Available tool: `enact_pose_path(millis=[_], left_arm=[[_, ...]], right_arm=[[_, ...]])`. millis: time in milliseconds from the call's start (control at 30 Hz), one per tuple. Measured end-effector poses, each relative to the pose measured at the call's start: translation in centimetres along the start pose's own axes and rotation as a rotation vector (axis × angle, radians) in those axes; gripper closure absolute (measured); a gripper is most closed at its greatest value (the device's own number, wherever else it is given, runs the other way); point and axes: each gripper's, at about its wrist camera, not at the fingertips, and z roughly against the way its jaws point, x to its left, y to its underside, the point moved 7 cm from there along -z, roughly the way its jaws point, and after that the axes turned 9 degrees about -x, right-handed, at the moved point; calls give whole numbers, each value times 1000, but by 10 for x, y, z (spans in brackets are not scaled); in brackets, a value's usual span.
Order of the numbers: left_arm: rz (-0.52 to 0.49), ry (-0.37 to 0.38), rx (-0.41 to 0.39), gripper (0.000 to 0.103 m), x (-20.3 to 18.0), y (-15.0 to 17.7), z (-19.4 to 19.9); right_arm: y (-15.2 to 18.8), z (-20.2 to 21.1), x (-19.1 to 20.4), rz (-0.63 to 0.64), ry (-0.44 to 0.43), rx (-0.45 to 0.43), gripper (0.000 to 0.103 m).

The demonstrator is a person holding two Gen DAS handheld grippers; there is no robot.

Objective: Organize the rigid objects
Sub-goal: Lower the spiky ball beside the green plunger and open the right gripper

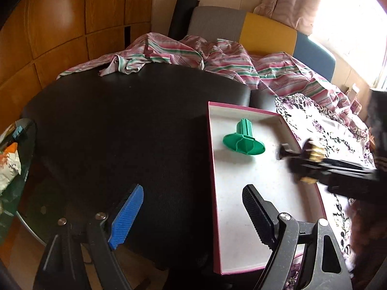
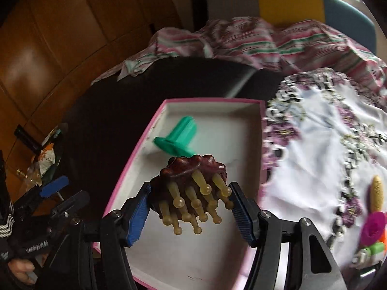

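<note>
**Right gripper carrying brown massager over pink box, release pending**

Black table [image 1: 108, 125] carries a pink-rimmed box [image 2: 260, 111], white inside, with a floral cloth [image 2: 338, 149] just beside it on the right. Striped bedding [image 1: 241, 58] bunched behind. Inside the box: green flanged plug [image 1: 243, 137] on its side near the far end. Right gripper [image 2: 191, 207] pinches a brown massager [image 2: 193, 171] with pale knobbed prongs, held above the box's near half; looks airborne, contact with the floor can't be confirmed. Left gripper [image 1: 193, 215] spread wide, holding nothing, hovering by the box's left wall.

Risks: grip sits on a lumpy rounded body, so it could twist or slip out early; released from height it could bounce off its prongs, hit the plug or roll over the low rim.

Unclear: small colourful items [image 2: 375, 224] at the cloth's right edge are blurred and cut off. Right gripper is a smear in the left view.
</note>
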Motion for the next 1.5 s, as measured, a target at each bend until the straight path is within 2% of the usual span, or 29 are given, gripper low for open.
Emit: enact_pose_path(millis=[233,367,600,767,1033,1333,1500], left_arm=[[-2,-22,-12,18,6,-4,3],[5,-36,-18,18,13,-5,4],[18,-48,-21,18,20,-6,4],[8,-38,-18,18,17,-5,4],[-42,-7,-10,18,-2,-2,5],[-102,19,-29,18,-26,-3,10],[-154,64,-29,18,-48,-5,11]], right_arm=[[3,-52,38,-6,-68,63,39],[0,-76,43,-21,-58,73,39],[-1,-86,40,-54,-54,71,39],[-2,-74,34,-53,-55,45,33],[-1,-32,19,-54,-33,-31,32],[4,11,-16,-98,37,-87,32],[9,40,-47,-130,98,-114,32]])
